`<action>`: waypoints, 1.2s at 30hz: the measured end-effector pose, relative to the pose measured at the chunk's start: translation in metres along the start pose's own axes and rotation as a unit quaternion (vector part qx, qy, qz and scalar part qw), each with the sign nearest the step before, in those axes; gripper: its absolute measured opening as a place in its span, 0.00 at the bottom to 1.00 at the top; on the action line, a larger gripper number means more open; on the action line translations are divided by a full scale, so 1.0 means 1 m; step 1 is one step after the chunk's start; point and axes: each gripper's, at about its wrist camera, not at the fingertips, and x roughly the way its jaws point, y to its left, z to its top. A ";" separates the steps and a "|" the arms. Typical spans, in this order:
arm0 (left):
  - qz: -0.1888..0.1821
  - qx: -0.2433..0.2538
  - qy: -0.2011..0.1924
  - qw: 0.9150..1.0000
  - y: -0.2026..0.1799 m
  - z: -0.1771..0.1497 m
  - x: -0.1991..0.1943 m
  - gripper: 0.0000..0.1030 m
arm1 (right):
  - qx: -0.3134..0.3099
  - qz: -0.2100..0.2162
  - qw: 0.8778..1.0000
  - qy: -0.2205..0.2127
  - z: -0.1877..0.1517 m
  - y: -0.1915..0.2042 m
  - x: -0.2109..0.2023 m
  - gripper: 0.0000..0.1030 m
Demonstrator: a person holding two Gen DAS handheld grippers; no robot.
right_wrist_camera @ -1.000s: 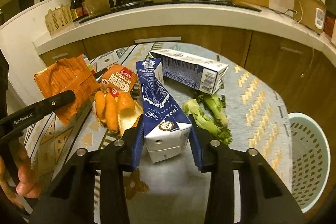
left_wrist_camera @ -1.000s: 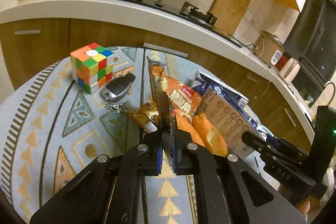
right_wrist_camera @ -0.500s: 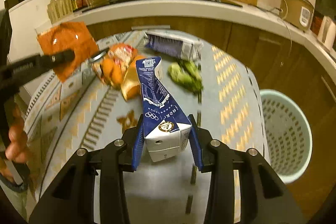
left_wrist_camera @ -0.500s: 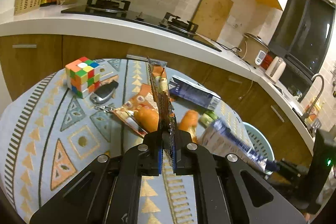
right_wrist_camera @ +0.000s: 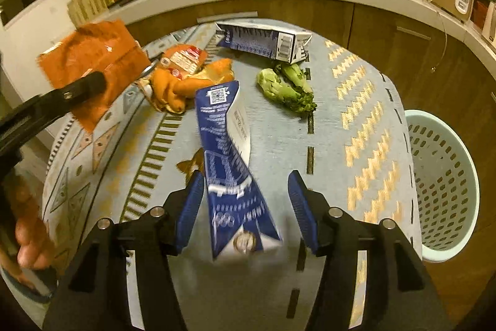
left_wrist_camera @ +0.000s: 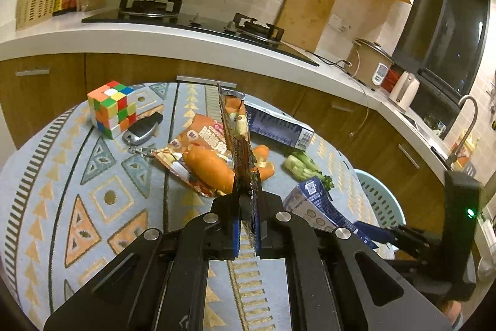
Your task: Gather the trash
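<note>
Orange foil snack wrapper [left_wrist_camera: 237,129] clamped edge-on in the tightly closed left gripper [left_wrist_camera: 248,225], held upright above the patterned blue-grey tablecloth [left_wrist_camera: 93,207]; crumpled blue-and-white milk carton [right_wrist_camera: 223,126] caught loose and partly blurred between the blue-padded fingers of the right gripper [right_wrist_camera: 245,207], jaws spread wide, the carton close against the left-hand pad and clear of the other, contact impossible to confirm; carton positioned over the near part of the table, not in the pale green perforated plastic basket [right_wrist_camera: 443,176] seen on the floor just beyond the table's right edge; second blue-and-white carton [right_wrist_camera: 263,41] lying on its side at the far edge, leafy green vegetable scraps [right_wrist_camera: 285,86] just in front of it; orange printed snack bag [right_wrist_camera: 186,58] and orange carrot-like pieces [right_wrist_camera: 173,89] heaped together at centre; multicoloured puzzle cube [left_wrist_camera: 111,109] and silver-and-black car key fob [left_wrist_camera: 142,132] side by side at far left.
</note>
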 end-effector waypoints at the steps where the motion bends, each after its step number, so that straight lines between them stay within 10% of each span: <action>1: 0.000 0.003 0.001 1.000 -0.002 0.000 0.000 0.04 | -0.001 0.003 1.000 0.005 0.002 0.001 0.002 0.51; 4: -0.001 0.009 0.004 1.000 -0.004 0.000 0.003 0.04 | -0.018 -0.005 1.000 0.015 0.005 0.007 0.006 0.29; 13: -0.018 0.038 0.004 0.999 -0.033 0.007 0.011 0.04 | -0.019 -0.035 0.998 -0.045 0.013 -0.008 -0.034 0.27; 16: -0.029 0.058 0.003 0.998 -0.052 0.012 0.016 0.04 | 0.001 -0.032 0.998 -0.060 0.019 -0.030 -0.048 0.00; 20: -0.040 0.072 0.008 0.997 -0.072 0.012 0.026 0.04 | -0.003 -0.016 1.000 -0.024 0.018 -0.043 -0.034 0.01; 25: -0.043 0.075 0.023 0.996 -0.079 0.001 0.034 0.04 | 0.032 0.030 0.998 -0.038 0.005 -0.058 -0.039 0.08; 29: -0.046 0.068 0.025 0.996 -0.075 -0.003 0.033 0.04 | 0.028 0.014 0.999 -0.032 0.007 -0.061 -0.046 0.46; 36: -0.044 0.067 0.021 0.997 -0.071 -0.003 0.027 0.04 | 0.072 0.020 0.997 0.017 -0.006 -0.072 -0.017 0.63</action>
